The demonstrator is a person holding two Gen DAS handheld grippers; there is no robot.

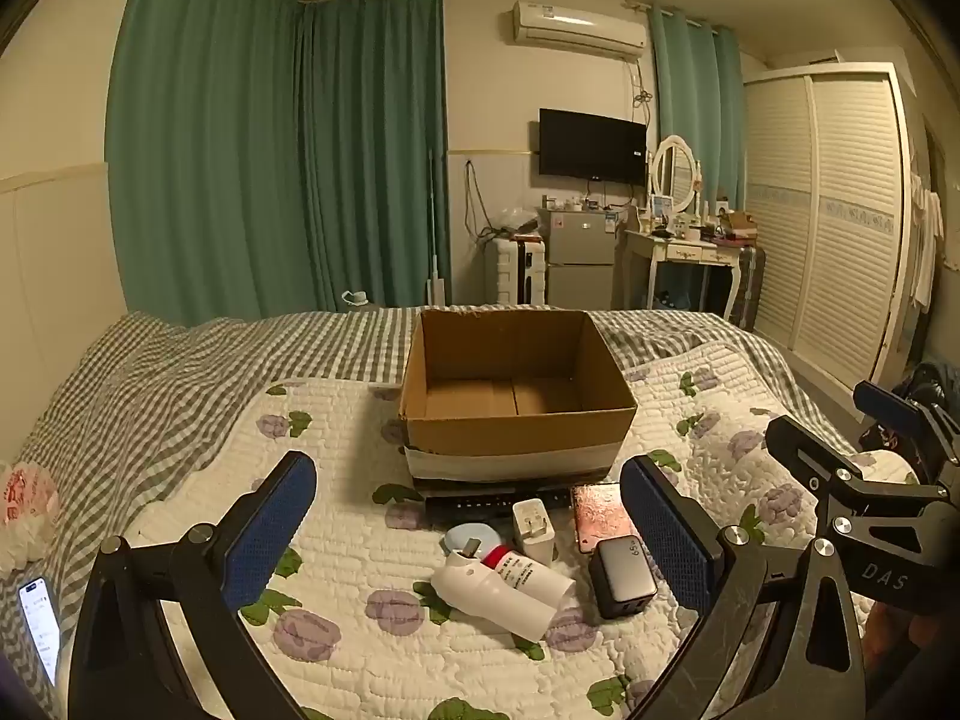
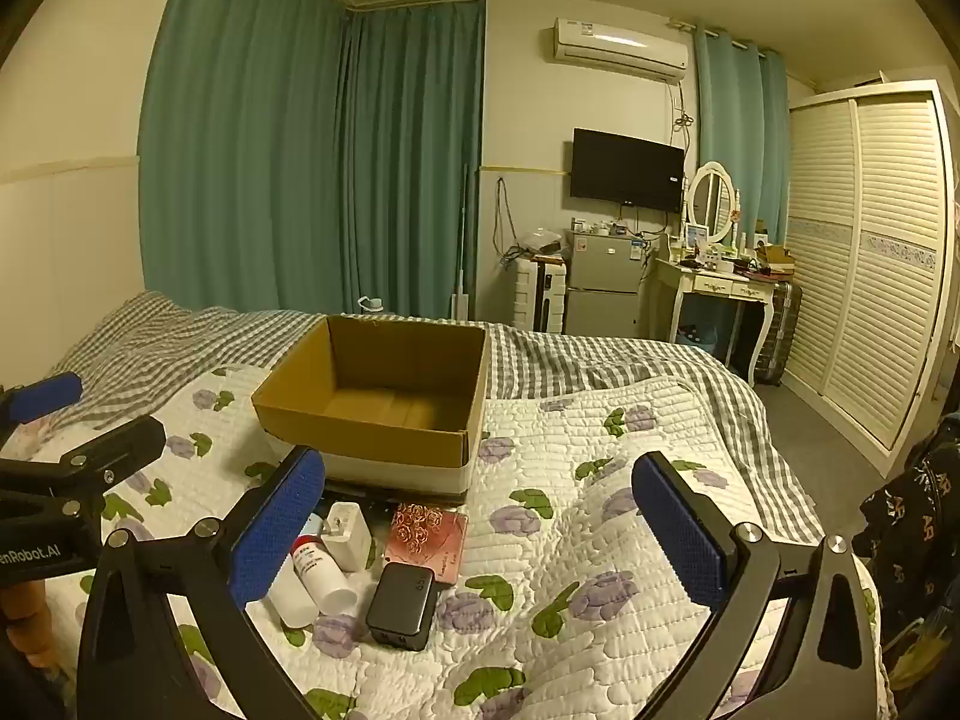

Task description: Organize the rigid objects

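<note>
Two grippers we hold, left gripper (image 1: 474,534) and right gripper (image 2: 474,534), both spread wide, gripping nothing. Between left fingers: white bottle (image 1: 498,591), white charger (image 1: 533,531), black power bank (image 1: 623,576), pink phone (image 1: 600,513). Cardboard box (image 1: 516,396) sits just beyond them on quilt (image 1: 360,660), nothing inside.

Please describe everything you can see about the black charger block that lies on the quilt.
The black charger block is a small, boxy brick with rounded edges and a smooth, slightly glossy shell that looks like plastic. Pale digits are printed on its top, and two ports show on the end facing the camera. It lies flat on the floral quilt, near the pink patterned case, apparently against its corner. No gripper touches it.
</note>
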